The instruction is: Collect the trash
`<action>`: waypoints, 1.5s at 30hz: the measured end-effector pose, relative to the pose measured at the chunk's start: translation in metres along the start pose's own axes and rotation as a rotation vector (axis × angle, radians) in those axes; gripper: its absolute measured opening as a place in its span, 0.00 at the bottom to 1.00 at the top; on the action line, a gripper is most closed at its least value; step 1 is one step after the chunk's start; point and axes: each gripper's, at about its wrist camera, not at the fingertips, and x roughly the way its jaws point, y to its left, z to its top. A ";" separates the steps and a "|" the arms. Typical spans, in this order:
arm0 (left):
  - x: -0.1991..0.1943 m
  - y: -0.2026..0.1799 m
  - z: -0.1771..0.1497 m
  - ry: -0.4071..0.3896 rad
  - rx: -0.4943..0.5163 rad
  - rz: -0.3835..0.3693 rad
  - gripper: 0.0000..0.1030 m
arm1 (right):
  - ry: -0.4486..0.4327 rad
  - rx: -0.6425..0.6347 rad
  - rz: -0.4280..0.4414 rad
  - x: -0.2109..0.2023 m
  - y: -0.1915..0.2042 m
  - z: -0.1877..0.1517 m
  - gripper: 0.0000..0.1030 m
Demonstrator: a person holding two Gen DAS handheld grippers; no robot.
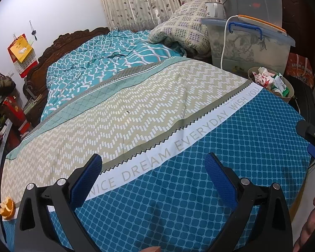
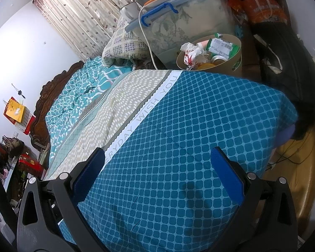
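Bin [image 2: 212, 56] stood upper right, beside the bed [image 2: 189, 126]; storage box [image 2: 184, 21] behind it; peel [image 1: 6, 208] lower left on bed.

Both handheld tools share one build: the left gripper [image 1: 153, 178] and the right gripper [image 2: 157, 170] each carry two black plastic arms with triangular cut-outs, silver round pins at the joints, and blue textured pads [image 1: 220, 180] lining the inner faces of the fingers — bare skin of a hand [image 1: 310, 226] shows beside the left tool.
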 end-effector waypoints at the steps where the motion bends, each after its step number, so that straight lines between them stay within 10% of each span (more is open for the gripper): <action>1: 0.000 0.000 0.000 0.002 0.000 0.000 0.92 | 0.002 0.000 0.001 0.000 0.000 0.000 0.97; 45: 0.002 0.011 0.000 0.015 -0.014 -0.021 0.92 | -0.008 0.000 0.001 -0.001 0.001 -0.006 0.97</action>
